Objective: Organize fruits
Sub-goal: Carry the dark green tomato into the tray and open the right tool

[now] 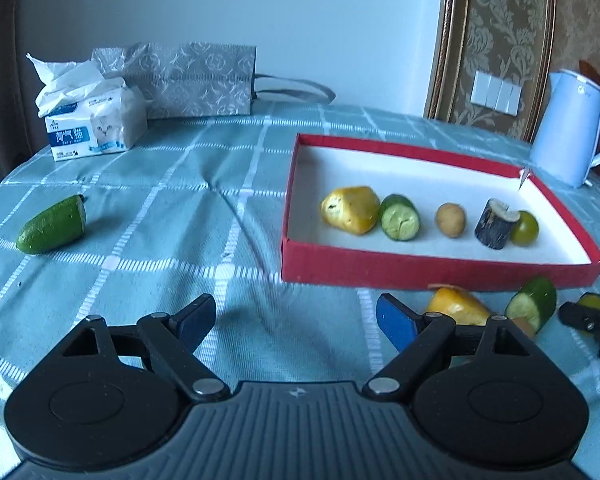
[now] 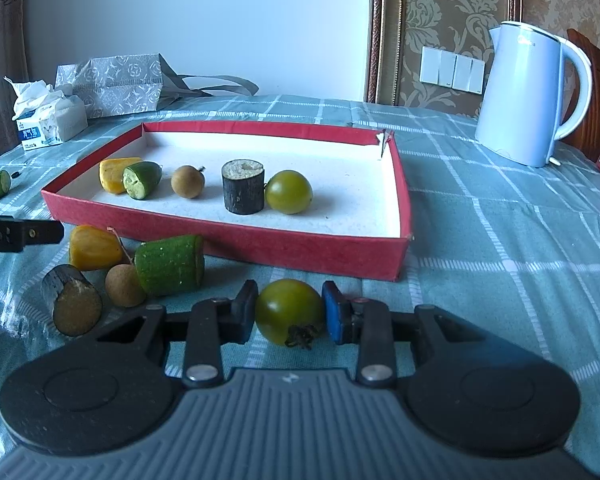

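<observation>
Right up close, got the right gripper (image 2: 290, 314) with jaws pinched on a green tomato (image 2: 284, 308), stalk end facing the camera, sitting low over the checked cloth on the tabletop (image 2: 500, 240). Looks smooth, glossy and round, so probably slippery. Keep the squeeze gentle and even, lift straight up before heading over the front wall of the red box (image 2: 236, 242), and set it down rather than dropping it, otherwise expect a roll. Best guess for a spot: the bare white floor beside the second tomato (image 2: 289, 192), to keep that row going.

Over on the other side, left gripper (image 1: 296, 316) with jaws spread wide and nothing between them, just cloth underneath.

Just beyond, outside the box near its front wall:
- a waxy yellow chunk (image 2: 94, 248)
- a speckled cucumber piece (image 2: 170, 264) with flat cut ends
- a small matte brown ball (image 2: 124, 285)
- a dark rough-skinned cylinder (image 2: 72, 306) tipped over, showing a pale grainy cut face

Could be toy food, can't tell for sure.

Inside the cardboard box, one of each of those kinds lined up with the second tomato.

Further off: a lone cucumber end (image 1: 52, 224) well apart to the left, then a soft tissue pack (image 2: 50, 120), a patterned paper bag (image 2: 112, 84) and a smooth pale blue kettle (image 2: 532, 96) by the wall.
</observation>
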Demonstrator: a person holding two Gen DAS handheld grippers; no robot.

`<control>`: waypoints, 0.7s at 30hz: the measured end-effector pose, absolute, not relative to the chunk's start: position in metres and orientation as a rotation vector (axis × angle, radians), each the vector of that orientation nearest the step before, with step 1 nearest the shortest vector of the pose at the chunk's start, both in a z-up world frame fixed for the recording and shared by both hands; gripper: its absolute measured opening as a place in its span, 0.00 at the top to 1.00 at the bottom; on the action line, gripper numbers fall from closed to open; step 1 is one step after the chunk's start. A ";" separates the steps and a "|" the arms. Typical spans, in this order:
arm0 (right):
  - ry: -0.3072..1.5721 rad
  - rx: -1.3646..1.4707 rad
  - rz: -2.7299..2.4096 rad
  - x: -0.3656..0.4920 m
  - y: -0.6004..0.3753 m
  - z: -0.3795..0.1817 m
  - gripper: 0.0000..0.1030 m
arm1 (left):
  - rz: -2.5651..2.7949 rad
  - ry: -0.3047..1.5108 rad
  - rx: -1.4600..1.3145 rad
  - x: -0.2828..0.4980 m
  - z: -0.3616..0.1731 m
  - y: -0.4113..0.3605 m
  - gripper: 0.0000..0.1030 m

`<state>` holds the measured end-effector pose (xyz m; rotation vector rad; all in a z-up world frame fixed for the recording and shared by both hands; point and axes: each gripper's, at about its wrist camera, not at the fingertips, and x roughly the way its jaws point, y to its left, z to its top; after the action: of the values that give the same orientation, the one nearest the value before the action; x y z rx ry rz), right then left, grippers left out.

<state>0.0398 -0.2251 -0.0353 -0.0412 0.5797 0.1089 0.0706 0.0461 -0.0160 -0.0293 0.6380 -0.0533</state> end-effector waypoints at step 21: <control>0.443 -0.090 0.014 0.054 -0.240 0.004 0.69 | -0.051 0.649 0.016 0.071 -0.019 0.040 0.14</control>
<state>0.0536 -0.2395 0.0035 -0.0901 0.4432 0.0137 0.0714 0.0400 -0.0189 0.0160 0.6487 -0.0514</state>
